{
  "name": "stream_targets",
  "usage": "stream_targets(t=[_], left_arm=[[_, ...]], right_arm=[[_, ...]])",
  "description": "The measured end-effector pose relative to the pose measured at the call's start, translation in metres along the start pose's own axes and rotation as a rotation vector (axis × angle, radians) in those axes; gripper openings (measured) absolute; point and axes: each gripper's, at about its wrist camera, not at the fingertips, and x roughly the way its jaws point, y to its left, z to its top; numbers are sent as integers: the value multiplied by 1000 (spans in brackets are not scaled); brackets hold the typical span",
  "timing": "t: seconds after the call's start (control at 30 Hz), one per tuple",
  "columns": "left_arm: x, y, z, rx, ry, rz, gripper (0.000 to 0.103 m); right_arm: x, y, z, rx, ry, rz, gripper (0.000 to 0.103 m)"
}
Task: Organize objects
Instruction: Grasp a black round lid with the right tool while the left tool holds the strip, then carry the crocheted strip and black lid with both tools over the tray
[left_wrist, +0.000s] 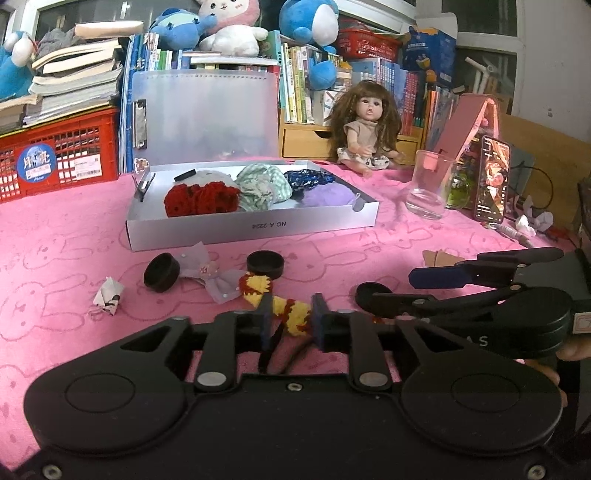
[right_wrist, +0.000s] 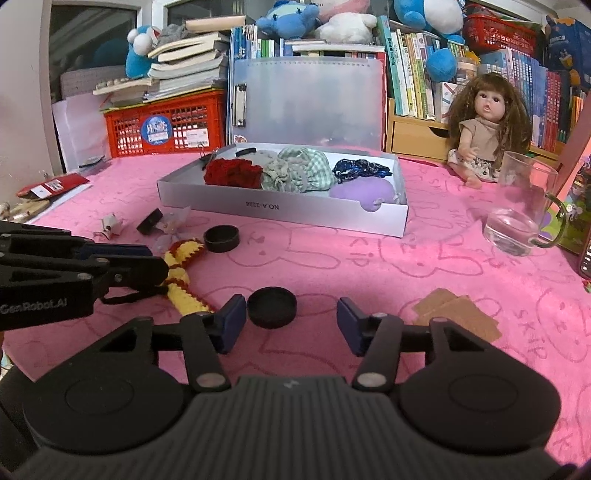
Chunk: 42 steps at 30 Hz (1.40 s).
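A white open box (left_wrist: 207, 229) (right_wrist: 258, 208) holds red, green-checked, blue and purple fabric pieces. On the pink cloth lie a yellow-and-red knitted piece (left_wrist: 258, 286) (right_wrist: 181, 258), a pale bow (left_wrist: 214, 273), and three black round caps (left_wrist: 161, 272) (left_wrist: 265, 263) (right_wrist: 271, 306). My left gripper (left_wrist: 290, 321) has its jaws around the knitted piece, with a small gap still showing. My right gripper (right_wrist: 291, 323) is open, its pads either side of a black cap.
A glass mug (right_wrist: 517, 221), a doll (right_wrist: 480, 129), a phone (left_wrist: 493, 184), brown card pieces (right_wrist: 458, 314) and a crumpled paper (left_wrist: 107, 299) sit around. Books, a red crate (left_wrist: 55, 155) and plush toys line the back.
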Motion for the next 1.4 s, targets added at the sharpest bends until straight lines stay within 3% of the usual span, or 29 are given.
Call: stream_targets(t=[0.03,0.1,0.47,0.67,0.7,0.8,1.4], left_arm=[[1,0,0,-1,-1,0,39],[4,0,-2,7,-1,-4,42],[22,3,-4,-15,17,-40,45],[27,2,-7,-44,29,-68,36],[27,2,-7,-43,29,-71,30],[25,0,-6,-43,22,-77,27],[12,-6,17,1,-6,-6,25]], right_arm=[[2,0,0,-2,4,0,60],[5,1,1,-4,9,2,59],[9,1,1,-9,9,21,48],[9,4,0,-21,3,24,44],[9,4,0,-19,2,30,42],[9,4,0,-13,-2,30,36],[-3,-4,14,45,-26,-19,36]])
